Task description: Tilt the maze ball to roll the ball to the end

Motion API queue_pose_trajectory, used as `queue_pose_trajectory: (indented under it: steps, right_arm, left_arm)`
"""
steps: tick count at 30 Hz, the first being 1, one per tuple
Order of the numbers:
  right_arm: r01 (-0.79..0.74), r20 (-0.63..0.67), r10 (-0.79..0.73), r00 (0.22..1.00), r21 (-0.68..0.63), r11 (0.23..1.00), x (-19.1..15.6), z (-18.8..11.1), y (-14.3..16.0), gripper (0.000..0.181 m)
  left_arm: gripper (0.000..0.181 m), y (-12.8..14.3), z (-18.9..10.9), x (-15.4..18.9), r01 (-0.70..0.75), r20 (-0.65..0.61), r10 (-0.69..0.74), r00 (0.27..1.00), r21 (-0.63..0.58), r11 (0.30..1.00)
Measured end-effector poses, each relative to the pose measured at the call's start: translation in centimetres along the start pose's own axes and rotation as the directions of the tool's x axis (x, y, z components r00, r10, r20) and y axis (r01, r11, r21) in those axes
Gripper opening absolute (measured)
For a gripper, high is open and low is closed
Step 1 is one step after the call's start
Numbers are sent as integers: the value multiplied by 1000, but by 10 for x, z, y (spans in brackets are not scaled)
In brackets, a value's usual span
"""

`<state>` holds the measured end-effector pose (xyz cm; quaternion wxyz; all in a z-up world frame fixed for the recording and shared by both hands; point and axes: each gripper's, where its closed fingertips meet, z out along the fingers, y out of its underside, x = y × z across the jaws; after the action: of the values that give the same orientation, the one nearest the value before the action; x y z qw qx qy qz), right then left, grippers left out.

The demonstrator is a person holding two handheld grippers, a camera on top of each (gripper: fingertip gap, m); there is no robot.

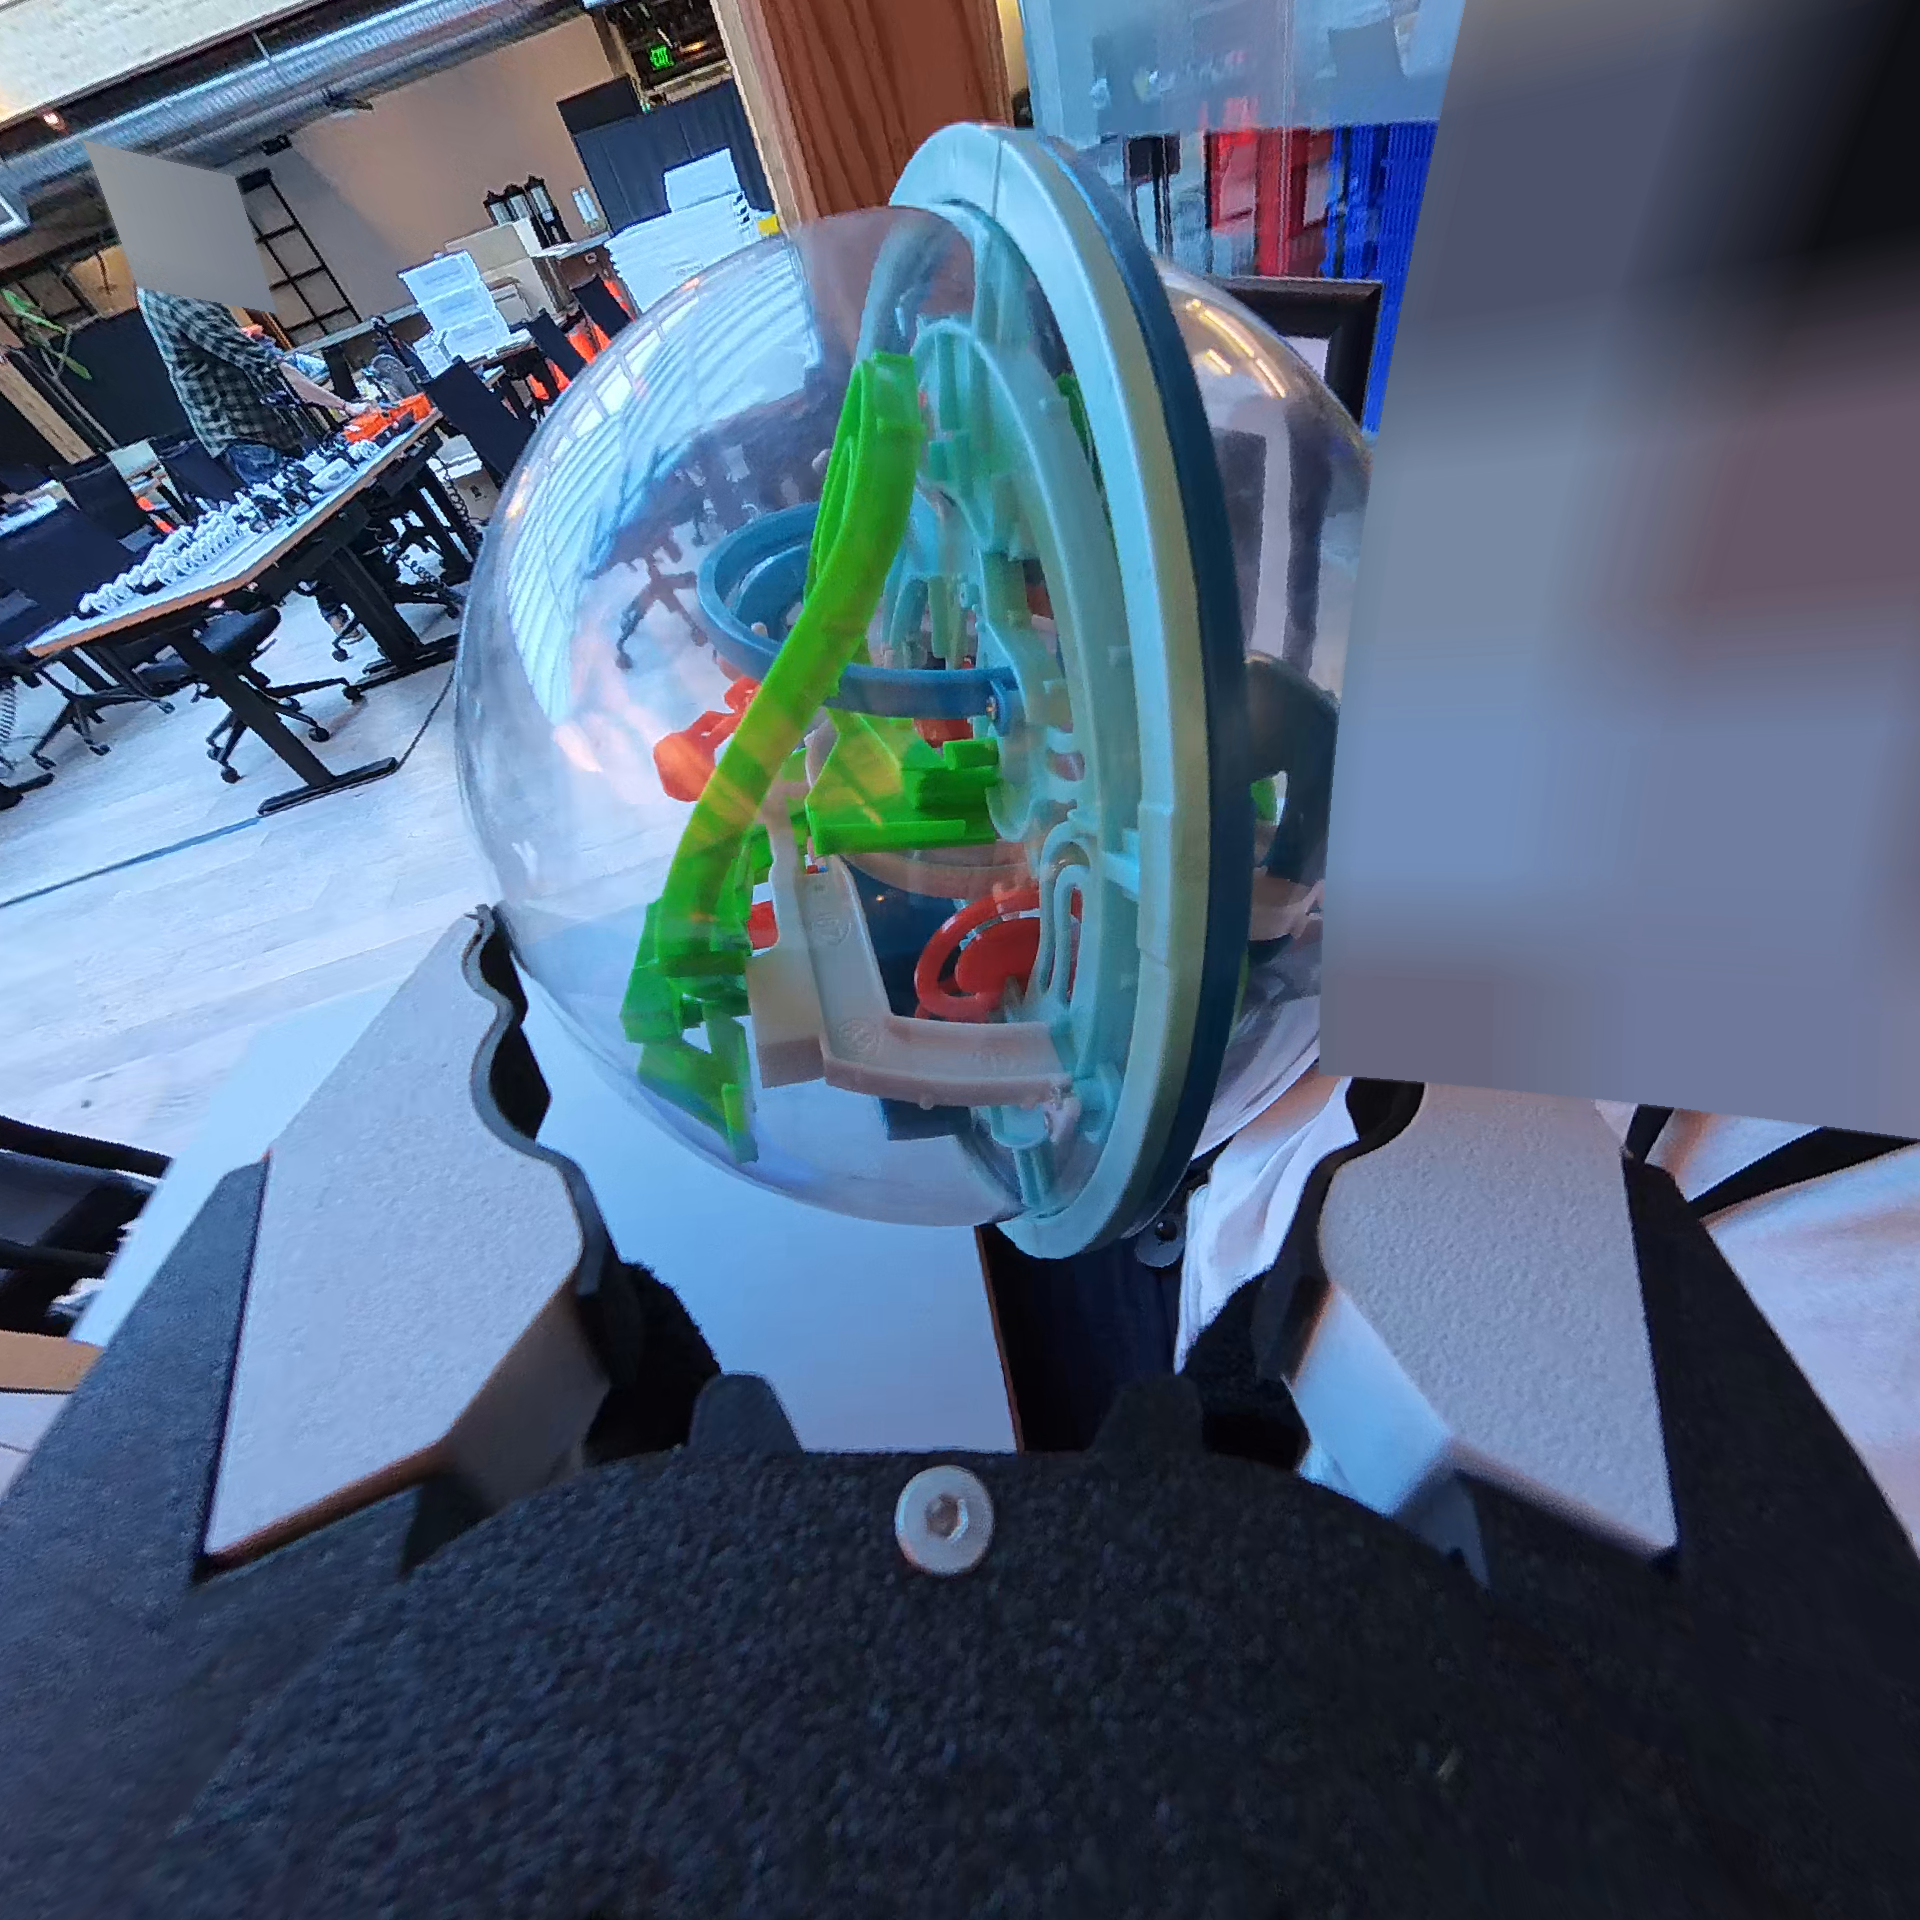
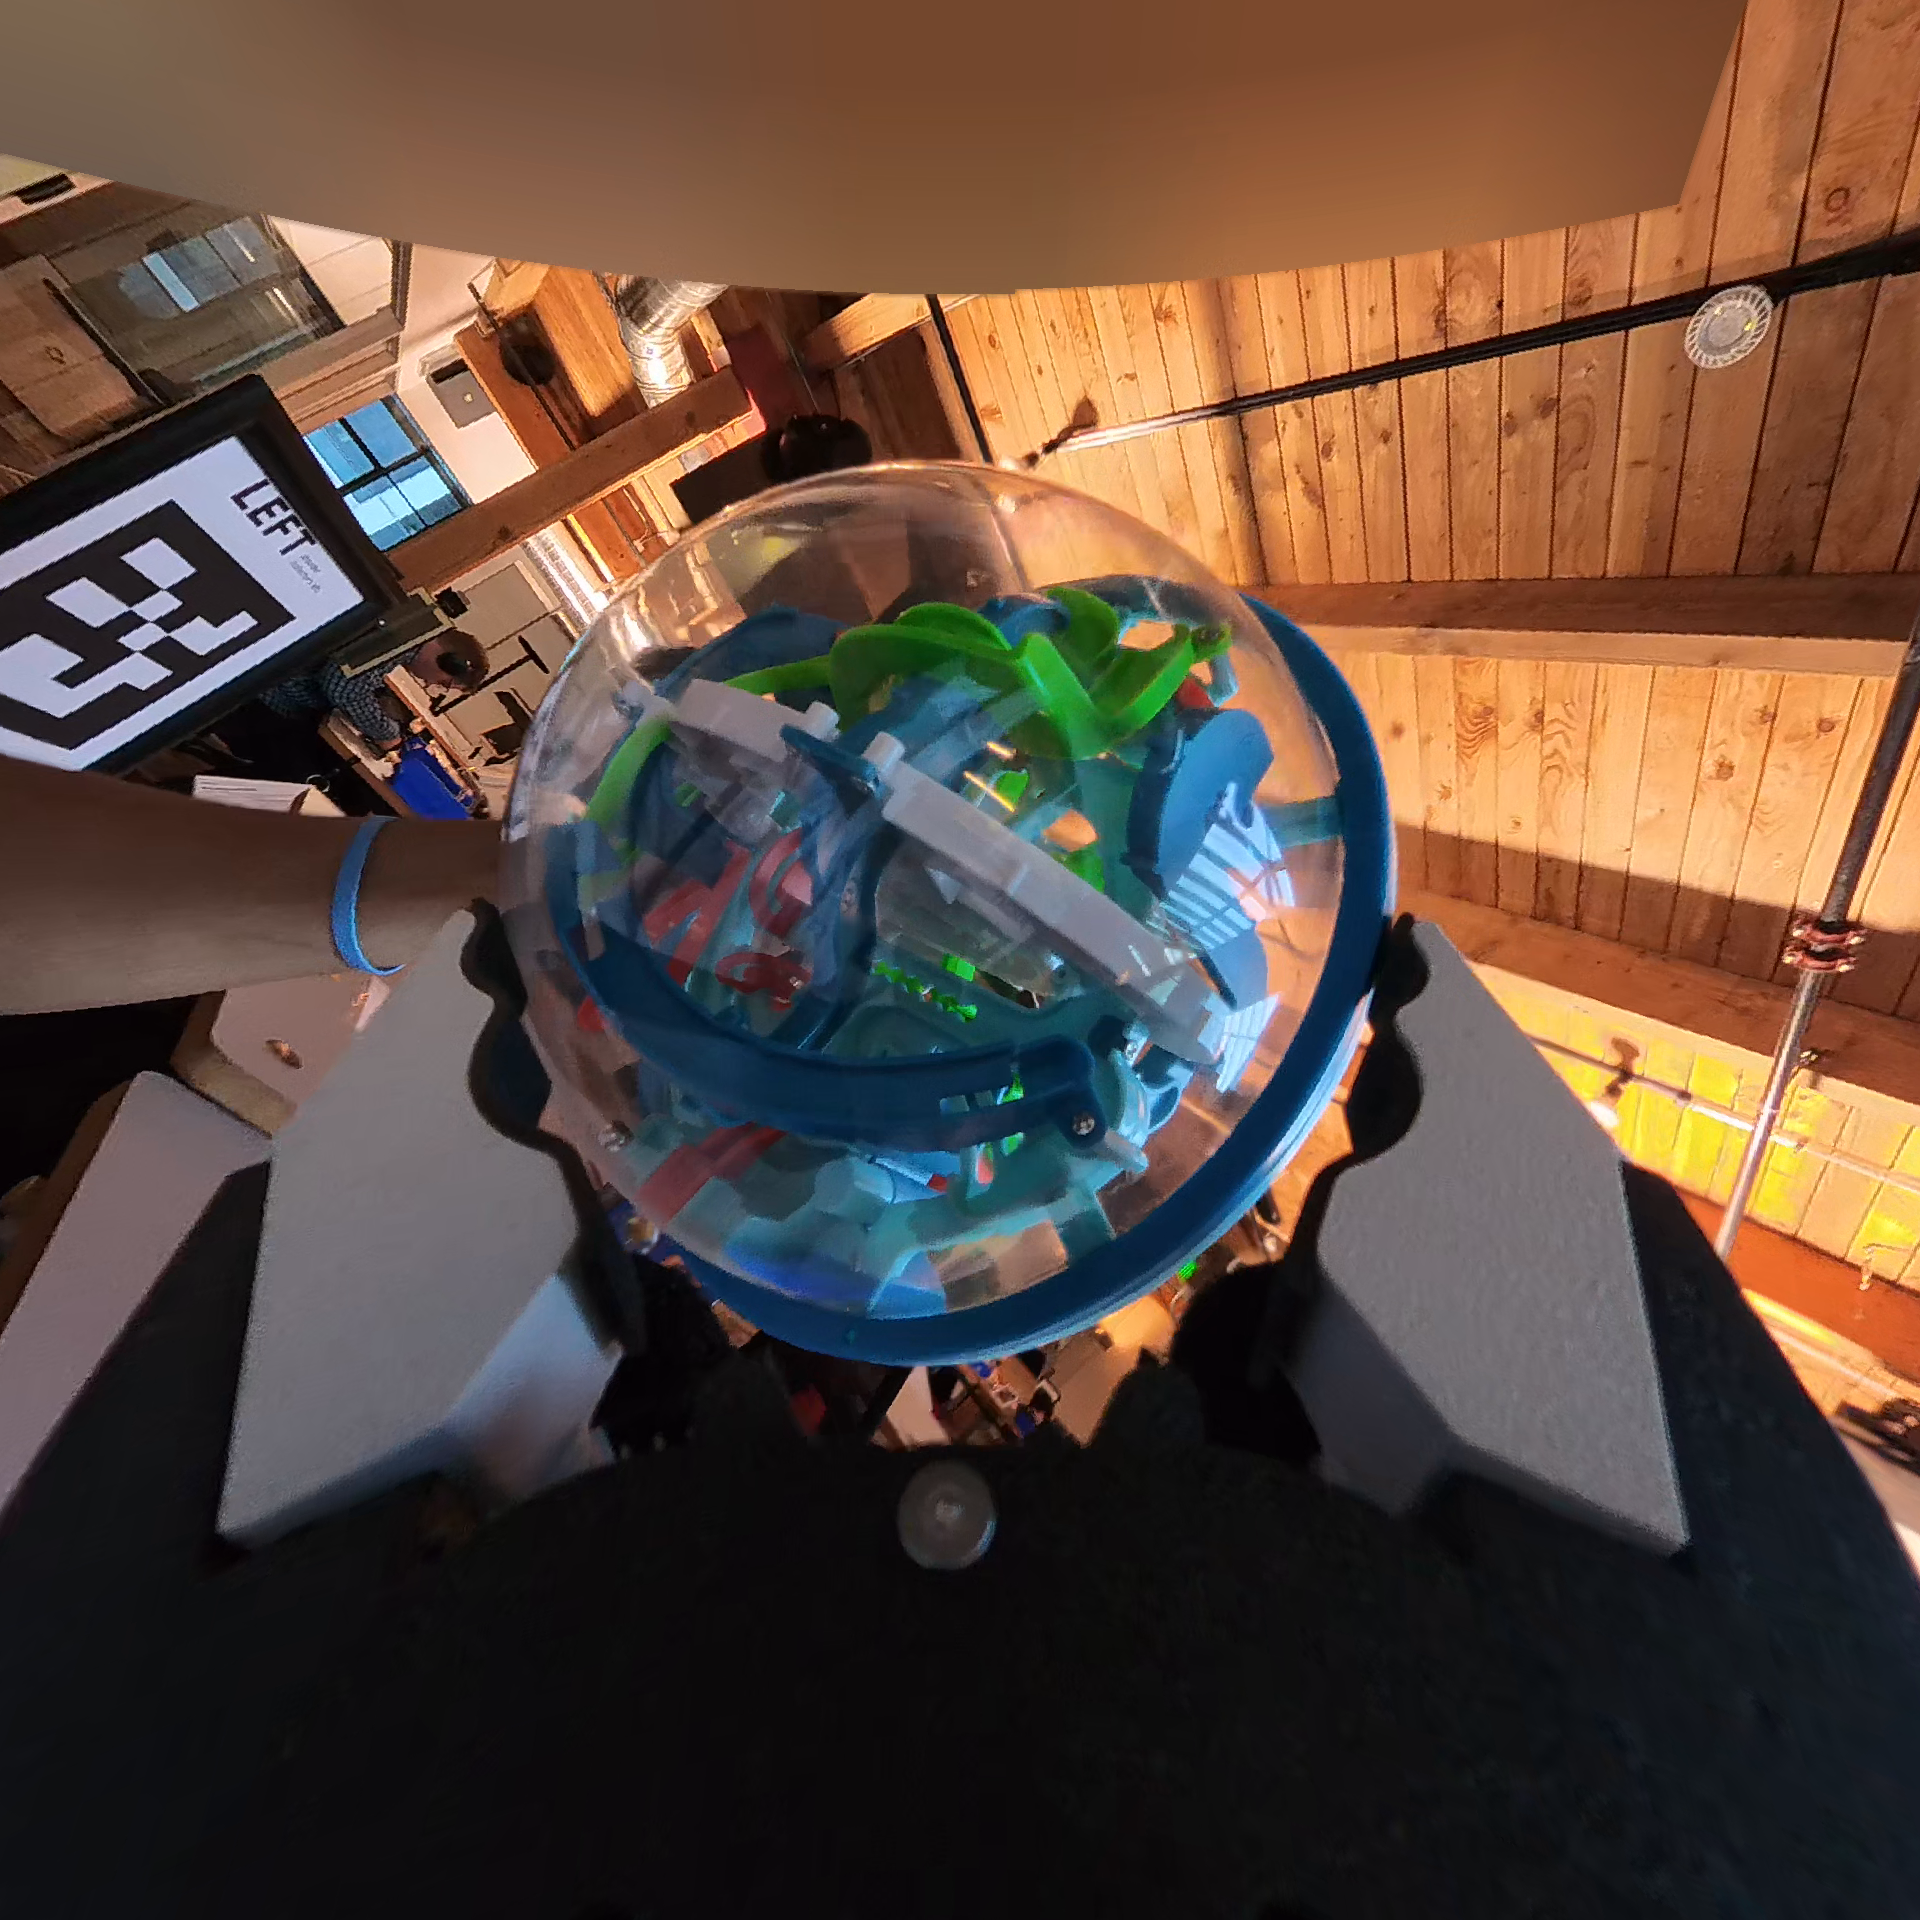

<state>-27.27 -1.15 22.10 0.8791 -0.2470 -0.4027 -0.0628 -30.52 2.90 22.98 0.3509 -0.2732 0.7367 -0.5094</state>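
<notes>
The maze ball (image 1: 831, 675) is a clear sphere with green, blue, red and pale tracks inside and a blue-grey ring around its middle. My left gripper (image 1: 920, 1013) holds it up. The left finger (image 1: 416, 1195) touches the shell, and a blurred patch hides the right fingertip. In the right wrist view the maze ball (image 2: 935, 831) sits between both fingers (image 2: 416, 1143) of my right gripper (image 2: 940, 930), which press on its sides. This view looks up at the ceiling. I cannot make out the small ball inside.
A white table edge (image 1: 810, 1330) lies below the ball. Desks and chairs (image 1: 208, 582) and a person (image 1: 239, 384) stand far left. A forearm with a blue wristband (image 2: 208, 894) and a black-and-white marker plate (image 2: 156, 592) are left of the ball. Wooden ceiling (image 2: 1558, 468) above.
</notes>
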Motion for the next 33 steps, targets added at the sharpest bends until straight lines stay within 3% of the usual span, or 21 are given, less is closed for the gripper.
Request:
queue_pose_trajectory:
  steps: [1,5,11,17,23,29,33]
  right_arm:
    - [-16,5,16,1000,-17,1000,-2,-1,3,154]
    - [-107,32,111,993,-94,990,-18,-11,23,154]
    - [-290,28,305,952,-238,927,-36,-30,69,155]
    - [-535,-80,547,833,-370,760,-60,-54,143,155]
    - [-619,-113,638,761,-422,662,-92,-72,184,155]
    - [-654,-123,674,728,-420,630,-122,-97,206,154]
    - [-667,-120,713,691,-487,564,-147,-113,227,153]
  left_arm:
    - [155,4,0,0,18,-2,-18,1000,10,1000]
    - [155,44,6,-3,149,-62,-145,988,74,986]
    - [155,106,17,-23,377,-141,-356,924,167,911]
    - [155,178,21,-55,627,-166,-605,779,251,738]
    - [155,232,22,-62,698,-146,-691,708,294,653]
    - [155,273,29,-53,719,-111,-725,679,297,628]
    - [155,306,33,-46,752,-92,-761,642,267,603]
